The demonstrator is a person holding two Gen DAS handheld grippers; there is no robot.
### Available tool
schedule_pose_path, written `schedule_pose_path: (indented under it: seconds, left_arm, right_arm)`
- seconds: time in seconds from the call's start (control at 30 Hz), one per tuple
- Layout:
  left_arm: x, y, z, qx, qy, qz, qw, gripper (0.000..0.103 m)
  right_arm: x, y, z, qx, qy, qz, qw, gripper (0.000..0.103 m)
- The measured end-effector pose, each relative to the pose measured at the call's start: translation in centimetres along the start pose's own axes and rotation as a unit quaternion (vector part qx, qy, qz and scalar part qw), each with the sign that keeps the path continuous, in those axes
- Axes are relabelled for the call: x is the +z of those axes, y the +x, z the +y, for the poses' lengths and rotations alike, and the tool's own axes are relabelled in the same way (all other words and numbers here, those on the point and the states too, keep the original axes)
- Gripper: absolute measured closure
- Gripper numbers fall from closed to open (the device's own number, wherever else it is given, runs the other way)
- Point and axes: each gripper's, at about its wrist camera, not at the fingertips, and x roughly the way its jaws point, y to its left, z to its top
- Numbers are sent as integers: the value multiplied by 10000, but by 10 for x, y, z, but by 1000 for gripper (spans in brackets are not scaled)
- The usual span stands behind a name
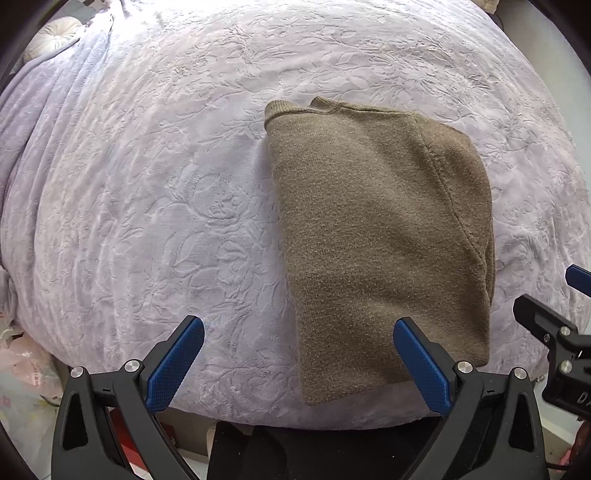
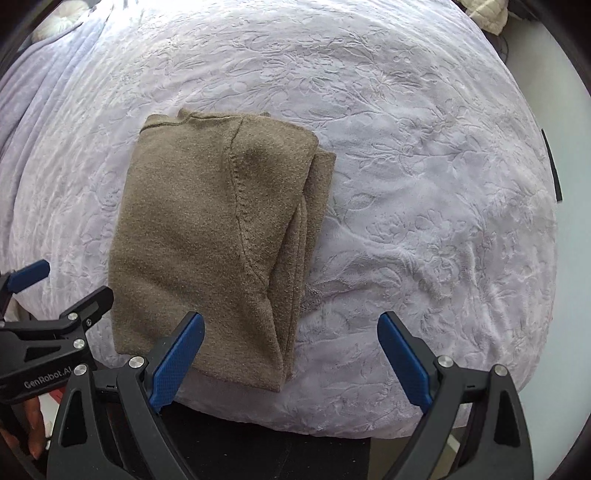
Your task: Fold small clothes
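The brown sweater (image 1: 380, 236) lay folded near the bed's (image 1: 147, 221) front edge. Both the left gripper (image 1: 299, 363) and right gripper (image 2: 291, 356) were wide, holding nothing; maybe one fold remained.

"GenRobot.AI" stands in white on the left tool (image 2: 33, 280) body.

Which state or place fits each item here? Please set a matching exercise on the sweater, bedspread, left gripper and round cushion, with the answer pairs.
Column one:
1. brown knit sweater
2. lilac embossed bedspread
3. left gripper
4. round white cushion

Column two:
A. far back on the bed, left corner of the view
B. folded into a compact rectangle
C. jaws open, holding nothing
D. spread under the garment

Pairs: 1-B, 2-D, 3-C, 4-A

The right gripper is likewise open.
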Motion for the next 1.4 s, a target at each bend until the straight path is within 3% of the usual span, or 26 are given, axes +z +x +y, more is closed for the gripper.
schedule_pose_path:
  seconds: [0.2,1.4]
  left_arm:
    - [-2,-6,-4,193,120,-133,9997,0]
    - [-9,-6,0,306,55,-163,9994,0]
  right_arm:
    - [3,-2,-4,-25,249,-5,9997,7]
    - [0,-4,-2,-196,362,6,9992,7]
